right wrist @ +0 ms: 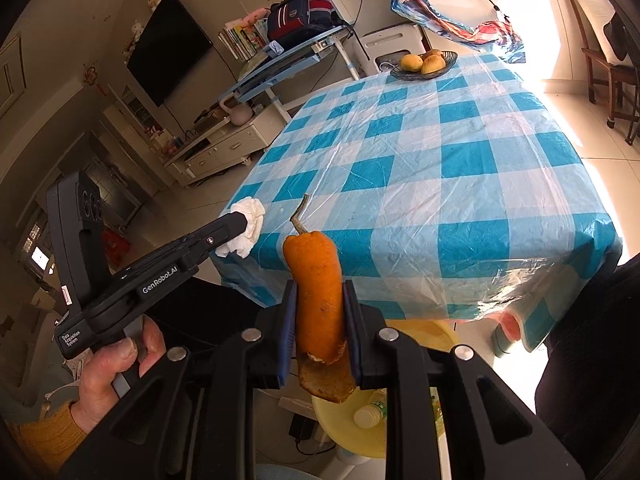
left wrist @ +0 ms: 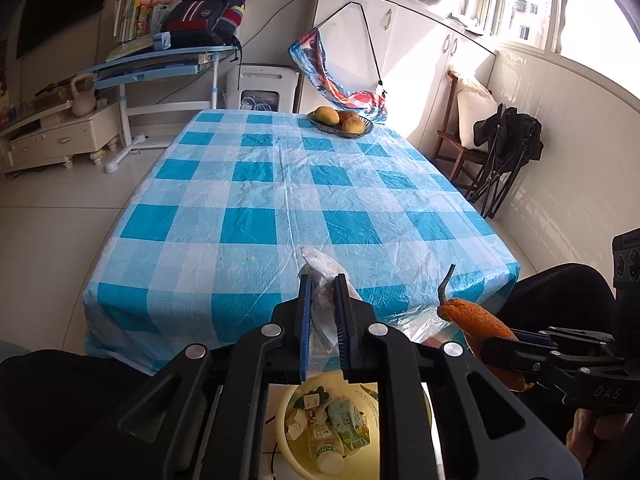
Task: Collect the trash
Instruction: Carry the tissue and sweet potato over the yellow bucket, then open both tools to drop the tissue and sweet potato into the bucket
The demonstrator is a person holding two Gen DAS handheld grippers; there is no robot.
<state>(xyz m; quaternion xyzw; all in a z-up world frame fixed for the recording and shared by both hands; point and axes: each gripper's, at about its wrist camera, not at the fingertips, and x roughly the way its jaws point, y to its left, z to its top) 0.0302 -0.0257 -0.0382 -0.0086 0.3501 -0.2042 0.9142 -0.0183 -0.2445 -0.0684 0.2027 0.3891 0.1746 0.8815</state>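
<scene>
Just below both grippers a yellow bin [left wrist: 294, 446] sits on the floor at the near edge of the bench [left wrist: 256, 224], holding a bottle and cartons. The left gripper [left wrist: 323, 280], marked "GenRobot.AI", is clamped on a crumpled white tissue [left wrist: 322, 270]. The right gripper [right wrist: 319, 286] pinches an orange peel [right wrist: 316, 280] with a dry stem. Beyond them the checked bench top lies bare to a fruit bowl [left wrist: 342, 124] at the far edge.

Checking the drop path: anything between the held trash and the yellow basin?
Nothing visible. Left claw grips the tissue, right claw the peel; the basin lies open below both, holding earlier trash.
</scene>
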